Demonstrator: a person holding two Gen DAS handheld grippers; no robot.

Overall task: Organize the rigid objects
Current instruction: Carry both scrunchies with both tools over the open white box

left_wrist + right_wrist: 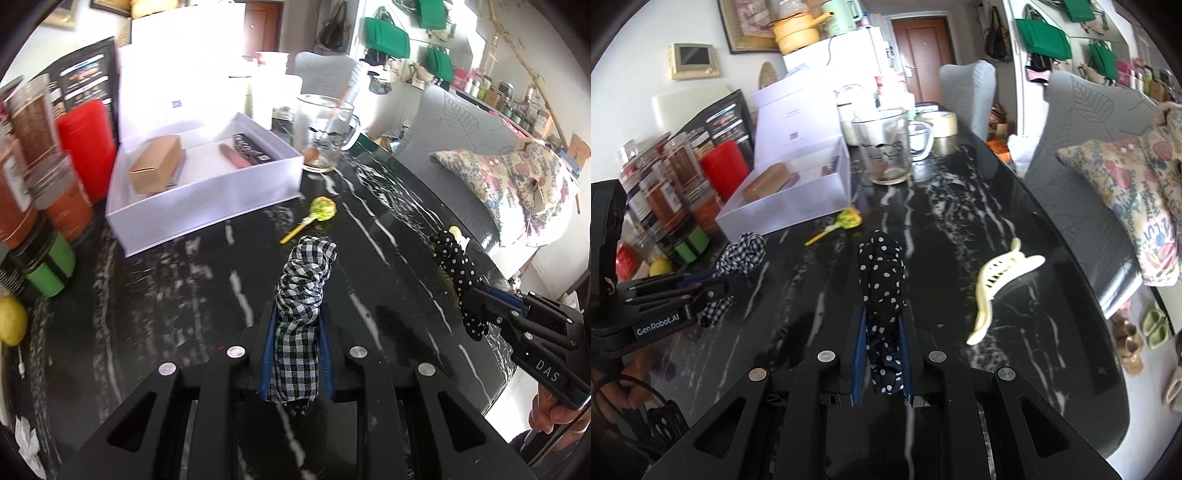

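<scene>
My left gripper (295, 325) is shut on a black-and-white checked scrunchie (304, 291), held above the black marble table (166, 295). My right gripper (882, 325) is shut on a black polka-dot scrunchie (882, 280). Each gripper shows in the other's view: the right gripper (476, 306) with the dotted scrunchie (456, 269), the left gripper (713, 291) with the checked scrunchie (742, 254). A green wrapped lollipop (321, 210) (847, 219) lies in front of an open white box (207, 206) (790, 210). A cream hair claw clip (993, 280) lies on the table to the right.
The box holds a brown carton (157, 168) and slim dark packages (251, 147). A glass jug (325, 133) stands behind it. Jars and a red canister (88, 147) crowd the left edge, with a lemon (11, 321). Grey chairs and a floral cushion (509, 184) are on the right.
</scene>
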